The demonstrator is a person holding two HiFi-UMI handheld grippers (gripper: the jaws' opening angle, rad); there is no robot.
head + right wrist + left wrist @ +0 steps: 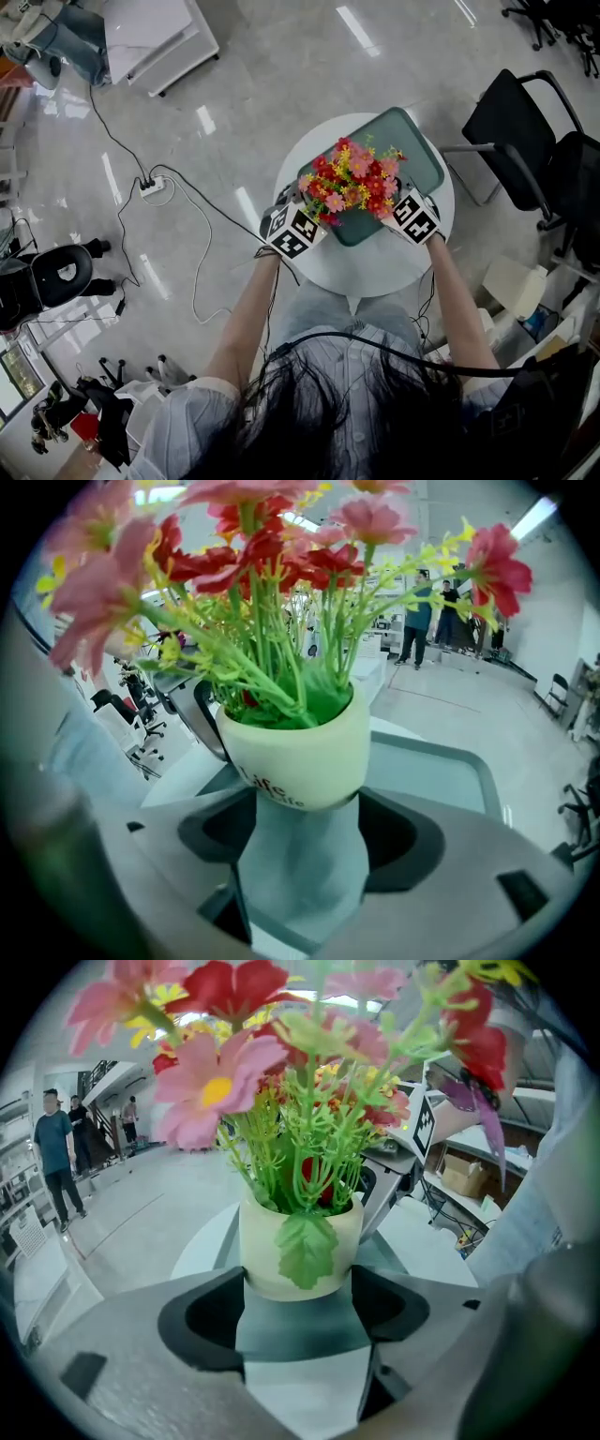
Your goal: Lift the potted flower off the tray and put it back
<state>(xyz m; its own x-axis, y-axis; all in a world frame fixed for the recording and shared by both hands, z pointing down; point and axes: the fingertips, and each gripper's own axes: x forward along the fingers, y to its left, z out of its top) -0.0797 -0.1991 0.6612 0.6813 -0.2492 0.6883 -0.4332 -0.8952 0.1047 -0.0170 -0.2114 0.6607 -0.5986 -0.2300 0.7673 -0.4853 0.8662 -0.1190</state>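
Note:
The potted flower, red, pink and yellow blooms [354, 183] in a cream pot [300, 1241], is held over the near part of the green tray [412, 150] on the round white table [375, 267]. My left gripper [309, 217] clasps the pot from the left and my right gripper [392, 210] from the right. In the left gripper view the pot sits between both jaws of the left gripper [298, 1288]. The right gripper [300, 817] grips the pot [300, 752] low down, tray [441, 771] behind it. Whether the pot's base touches the tray is unclear.
Black office chairs [511, 131] stand right of the table. A power strip [150, 185] with cables lies on the floor at left, a white cabinet [159, 37] beyond it. Boxes [511, 281] sit at the right. People stand far off [56, 1162] [417, 621].

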